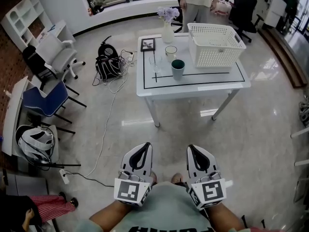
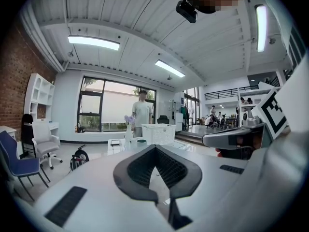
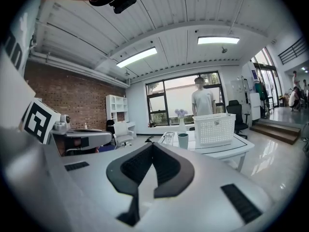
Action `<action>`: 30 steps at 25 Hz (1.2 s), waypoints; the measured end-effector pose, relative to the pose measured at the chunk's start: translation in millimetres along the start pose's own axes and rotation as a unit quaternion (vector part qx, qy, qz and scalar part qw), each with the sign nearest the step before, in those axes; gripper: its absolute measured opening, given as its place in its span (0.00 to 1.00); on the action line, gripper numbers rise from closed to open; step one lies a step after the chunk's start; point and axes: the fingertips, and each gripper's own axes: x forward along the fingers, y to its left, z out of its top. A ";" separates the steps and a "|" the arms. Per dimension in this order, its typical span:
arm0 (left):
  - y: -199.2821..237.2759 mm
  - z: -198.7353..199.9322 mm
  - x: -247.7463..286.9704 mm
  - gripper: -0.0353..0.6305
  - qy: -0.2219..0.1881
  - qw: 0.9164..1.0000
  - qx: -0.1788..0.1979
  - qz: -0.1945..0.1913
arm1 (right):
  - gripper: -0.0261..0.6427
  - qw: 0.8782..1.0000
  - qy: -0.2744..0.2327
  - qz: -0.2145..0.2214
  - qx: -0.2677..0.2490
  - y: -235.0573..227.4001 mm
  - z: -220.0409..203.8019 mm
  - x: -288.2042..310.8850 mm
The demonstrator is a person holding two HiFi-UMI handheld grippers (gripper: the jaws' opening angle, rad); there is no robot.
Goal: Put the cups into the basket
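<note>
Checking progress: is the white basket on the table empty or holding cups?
Empty: the basket shows only its bare floor; the teal cup stands outside, on the table.

table (image 1: 212,79): basket (image 1: 215,52) right | 3 cups (image 1: 177,69) left of basket | vase (image 1: 167,33), frame (image 1: 147,44) behind cups

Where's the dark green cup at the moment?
In the head view, the dark green cup stands on the white table, toward its near edge, just left of the white basket, with the white cup right behind it.
</note>
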 end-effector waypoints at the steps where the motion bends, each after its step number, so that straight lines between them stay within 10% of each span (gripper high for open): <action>1: -3.2 0.8 1.0 0.06 -0.001 1.000 0.002 0.002 | 0.06 1.000 -0.001 0.003 -0.003 -3.0 0.2 -1.2; 15: -43.0 12.2 23.9 0.05 -0.007 0.999 0.024 0.023 | 0.06 0.999 -0.010 0.030 -0.013 -46.9 4.6 -8.5; 30: 9.7 25.7 137.6 0.06 -0.009 0.999 0.021 -0.024 | 0.06 1.000 0.007 -0.026 0.009 -94.9 15.9 78.6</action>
